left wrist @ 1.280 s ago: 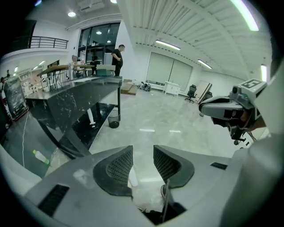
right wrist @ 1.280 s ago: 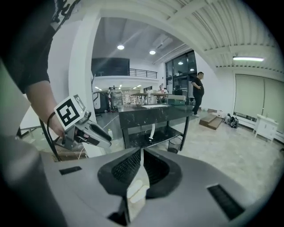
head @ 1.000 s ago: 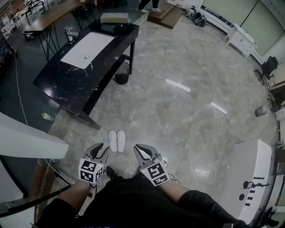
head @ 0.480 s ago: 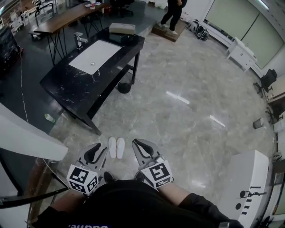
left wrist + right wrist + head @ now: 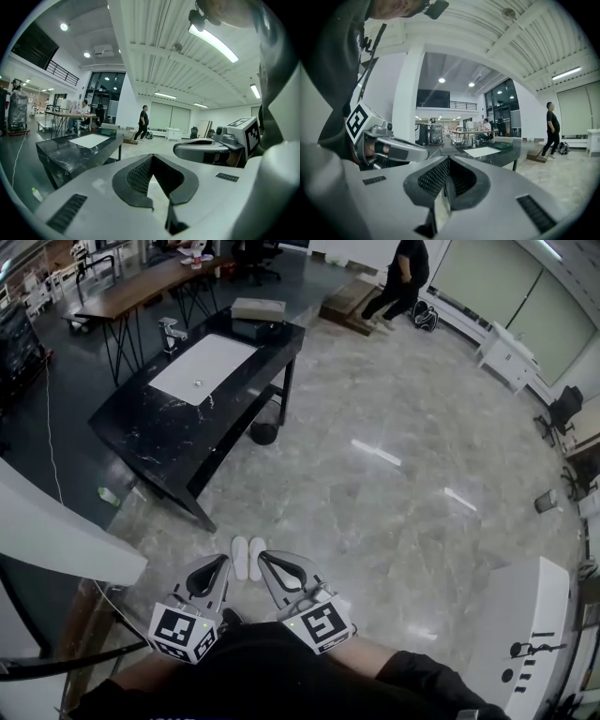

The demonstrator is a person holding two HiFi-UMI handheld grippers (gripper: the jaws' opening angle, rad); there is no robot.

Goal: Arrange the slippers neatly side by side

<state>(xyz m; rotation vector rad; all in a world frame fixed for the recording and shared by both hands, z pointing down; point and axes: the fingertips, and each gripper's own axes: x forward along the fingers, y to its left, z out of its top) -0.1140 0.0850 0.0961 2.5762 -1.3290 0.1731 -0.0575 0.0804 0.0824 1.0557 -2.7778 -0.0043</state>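
Black marble counter [image 5: 141, 418] ahead of me, left of centre. White rectangular basin [image 5: 202, 367] set into its top, faucet [image 5: 169, 334] upright at the counter's far-left edge, flat pale box [image 5: 258, 307] on its far corner. Dark round object [image 5: 262, 433] on the floor under the counter's right edge, can't tell what it is. Small green bottle [image 5: 110, 496] lying on the floor off the counter's near-left corner. Long wooden desk [image 5: 141, 287] behind the counter. Person [image 5: 398, 277] in dark clothes beside a low wooden platform [image 5: 349, 298] at the far end. White cabinet [image 5: 525, 624] near right, office chair [image 5: 565, 381] further back.
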